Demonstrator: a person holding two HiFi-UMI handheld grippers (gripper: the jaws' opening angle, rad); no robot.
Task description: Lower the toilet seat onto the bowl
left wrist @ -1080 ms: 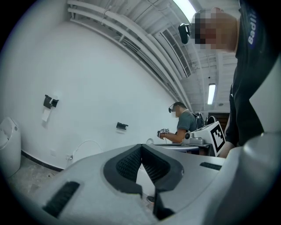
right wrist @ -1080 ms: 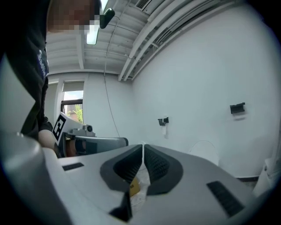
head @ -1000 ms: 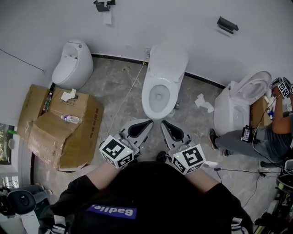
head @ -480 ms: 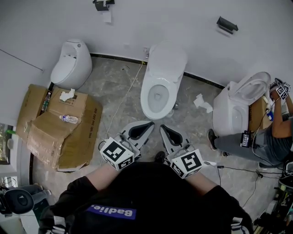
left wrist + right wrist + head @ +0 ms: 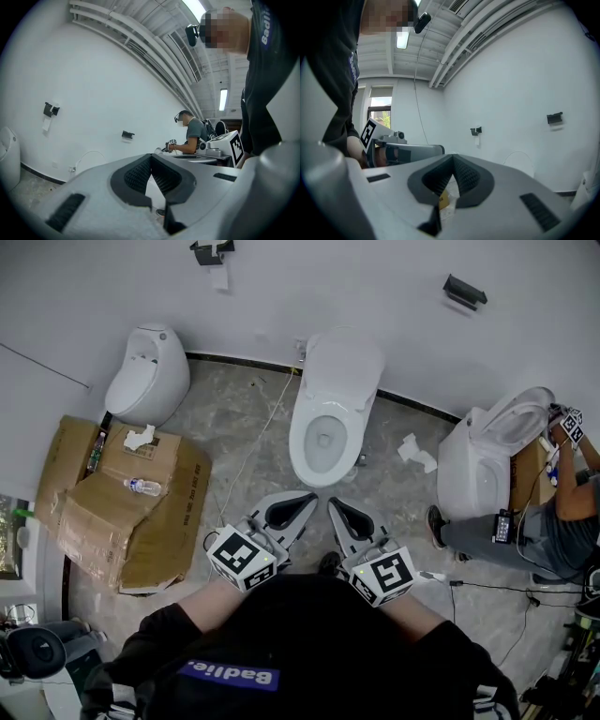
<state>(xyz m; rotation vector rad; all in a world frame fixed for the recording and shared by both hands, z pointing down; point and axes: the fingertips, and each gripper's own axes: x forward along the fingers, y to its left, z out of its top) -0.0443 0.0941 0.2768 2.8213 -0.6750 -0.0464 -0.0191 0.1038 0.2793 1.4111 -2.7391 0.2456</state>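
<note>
Left tool (image 5: 308,494): jaws pressed together at the tips, nothing between them.
Right tool (image 5: 332,502): jaws likewise closed, empty, just beside the left tool.
Toilet (image 5: 330,404): against the wall, ahead of both tools, apart from them; bowl open; seat position unclear from above.
Floor (image 5: 234,427): bare between the tools and the bowl.
Cardboard boxes (image 5: 122,507): left, carrying a bottle (image 5: 143,485).
Second toilet (image 5: 487,451): right, a person (image 5: 553,521) beside it.
</note>
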